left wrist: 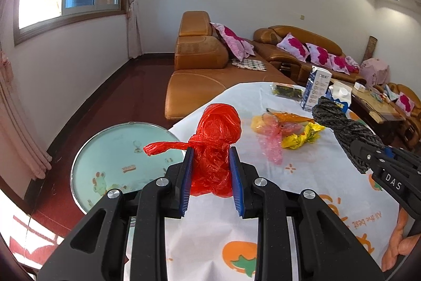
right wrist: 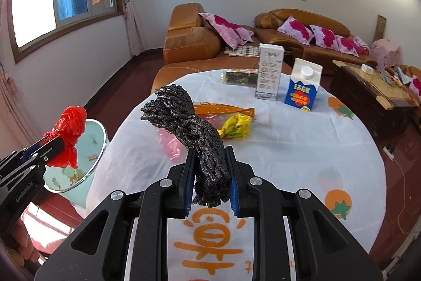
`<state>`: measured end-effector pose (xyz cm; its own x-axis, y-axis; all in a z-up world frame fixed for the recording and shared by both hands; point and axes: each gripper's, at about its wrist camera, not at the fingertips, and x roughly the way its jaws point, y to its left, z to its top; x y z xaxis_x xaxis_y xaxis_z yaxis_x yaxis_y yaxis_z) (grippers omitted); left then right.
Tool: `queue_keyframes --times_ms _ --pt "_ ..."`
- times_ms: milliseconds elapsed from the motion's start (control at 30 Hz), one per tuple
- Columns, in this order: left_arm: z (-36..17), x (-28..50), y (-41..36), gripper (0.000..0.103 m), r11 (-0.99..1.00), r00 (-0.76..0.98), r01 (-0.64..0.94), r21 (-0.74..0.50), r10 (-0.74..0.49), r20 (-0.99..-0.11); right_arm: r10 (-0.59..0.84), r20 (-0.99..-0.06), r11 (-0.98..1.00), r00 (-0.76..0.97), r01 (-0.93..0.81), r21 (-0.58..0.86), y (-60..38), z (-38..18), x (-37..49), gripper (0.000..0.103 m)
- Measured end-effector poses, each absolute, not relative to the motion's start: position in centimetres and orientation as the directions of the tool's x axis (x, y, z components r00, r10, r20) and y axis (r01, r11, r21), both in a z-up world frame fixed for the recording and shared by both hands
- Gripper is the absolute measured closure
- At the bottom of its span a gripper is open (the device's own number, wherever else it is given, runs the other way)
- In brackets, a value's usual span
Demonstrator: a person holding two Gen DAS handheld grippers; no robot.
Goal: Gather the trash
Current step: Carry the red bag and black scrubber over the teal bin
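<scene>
My left gripper (left wrist: 211, 153) is shut on a crumpled red plastic bag (left wrist: 217, 144), held above the table's left edge beside the round pale-green bin (left wrist: 105, 149). My right gripper (right wrist: 209, 153) is shut on a twisted black mesh net (right wrist: 189, 128), held above the table. In the right wrist view the red bag (right wrist: 67, 133) sits over the bin (right wrist: 89, 149). On the white tablecloth lie a yellow wrapper (right wrist: 235, 127), an orange wrapper (right wrist: 223, 108), pink plastic film (left wrist: 272, 146) and a dark snack packet (right wrist: 238, 77).
A blue milk carton (right wrist: 302, 88) and a tall white box (right wrist: 269, 70) stand at the table's far side. Orange leather sofas (right wrist: 194, 44) with pink cushions lie behind. A wooden coffee table (right wrist: 368, 91) stands to the right. The floor is dark red.
</scene>
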<state>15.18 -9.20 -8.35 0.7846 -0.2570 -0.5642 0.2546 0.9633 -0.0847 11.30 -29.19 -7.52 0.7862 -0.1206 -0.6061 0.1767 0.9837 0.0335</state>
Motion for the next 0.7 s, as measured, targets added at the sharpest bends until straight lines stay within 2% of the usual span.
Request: queue_keyframes --times_ms 700 --pt "-8.8 16.0 -3.9 0.077 0.983 0.803 0.144 -0.112 -0.183 -0.567 -0.031 -0.612 0.998 0.79 0.061 0.029 -23.3 -7.6 13.9 0.08"
